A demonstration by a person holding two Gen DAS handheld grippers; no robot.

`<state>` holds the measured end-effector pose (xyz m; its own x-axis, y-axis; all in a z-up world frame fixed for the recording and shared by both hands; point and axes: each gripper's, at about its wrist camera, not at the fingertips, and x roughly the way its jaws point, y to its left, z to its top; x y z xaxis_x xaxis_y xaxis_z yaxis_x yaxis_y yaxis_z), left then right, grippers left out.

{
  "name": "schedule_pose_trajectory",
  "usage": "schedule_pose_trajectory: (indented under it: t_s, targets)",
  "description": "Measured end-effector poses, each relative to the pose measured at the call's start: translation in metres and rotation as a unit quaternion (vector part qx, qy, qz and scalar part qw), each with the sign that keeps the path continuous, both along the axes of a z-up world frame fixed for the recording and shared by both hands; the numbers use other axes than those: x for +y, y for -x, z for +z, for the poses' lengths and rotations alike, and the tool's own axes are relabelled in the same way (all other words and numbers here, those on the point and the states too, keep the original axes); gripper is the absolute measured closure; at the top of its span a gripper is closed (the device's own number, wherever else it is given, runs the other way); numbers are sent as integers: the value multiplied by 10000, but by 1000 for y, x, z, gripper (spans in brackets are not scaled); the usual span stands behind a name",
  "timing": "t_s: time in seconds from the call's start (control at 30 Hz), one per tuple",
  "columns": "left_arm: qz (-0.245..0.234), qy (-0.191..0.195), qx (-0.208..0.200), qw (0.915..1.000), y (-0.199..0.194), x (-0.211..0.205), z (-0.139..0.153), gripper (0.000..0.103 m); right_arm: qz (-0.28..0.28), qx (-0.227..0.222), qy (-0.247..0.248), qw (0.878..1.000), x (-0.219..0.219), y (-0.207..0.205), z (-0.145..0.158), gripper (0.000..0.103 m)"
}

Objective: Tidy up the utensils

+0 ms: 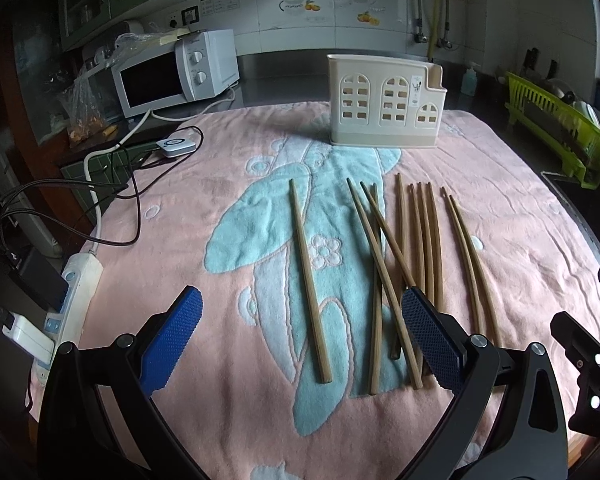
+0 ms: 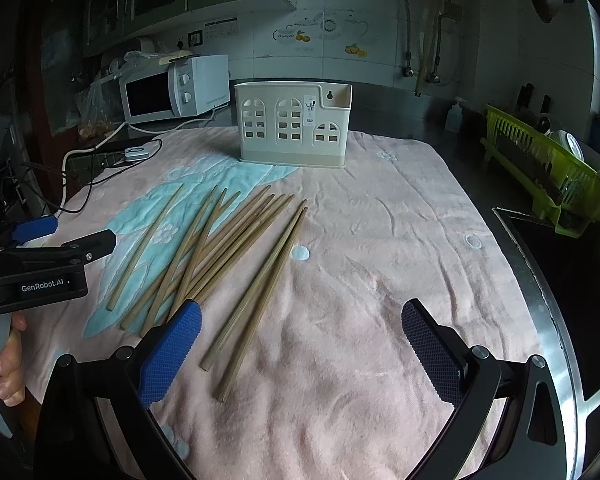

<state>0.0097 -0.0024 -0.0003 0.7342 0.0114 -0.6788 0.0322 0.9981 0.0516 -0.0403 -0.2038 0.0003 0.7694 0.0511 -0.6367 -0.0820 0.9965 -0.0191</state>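
Kitchen counter, pink towel [image 1: 500, 216]; chopsticks [image 1: 424, 240] all loose, holder [image 1: 384, 108] apparently unfilled; left gripper [image 1: 300, 336] and right gripper [image 2: 300, 344] agape, empty.

My left tool [image 1: 302, 334] has black curved arms, each tipped with a blue pad [image 1: 172, 338] of fine diamond-grid texture, with silver round screws [image 1: 478, 340] at the joints. My right tool [image 2: 302, 334] is built the same: black frame, blue textured pads [image 2: 430, 354], silver screws [image 2: 537, 361]. At nine o'clock in the right wrist view, my left tool's black body carries white "GenRobot.AI" lettering [image 2: 42, 287] and small screws, with my fingers [image 2: 10, 376] below it.
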Motion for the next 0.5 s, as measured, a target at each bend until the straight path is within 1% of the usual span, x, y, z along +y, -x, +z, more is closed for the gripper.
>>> schedule_pose_trajectory:
  t_s: [0.23, 0.5]
  targets:
    - [47, 86, -284, 9995, 0, -1, 17, 5, -56, -260, -34, 9996, -2, -2, 14, 6]
    - [164, 4, -716, 9973, -1, -4, 37, 5, -114, -520, -123, 9985, -4, -10, 32, 6]
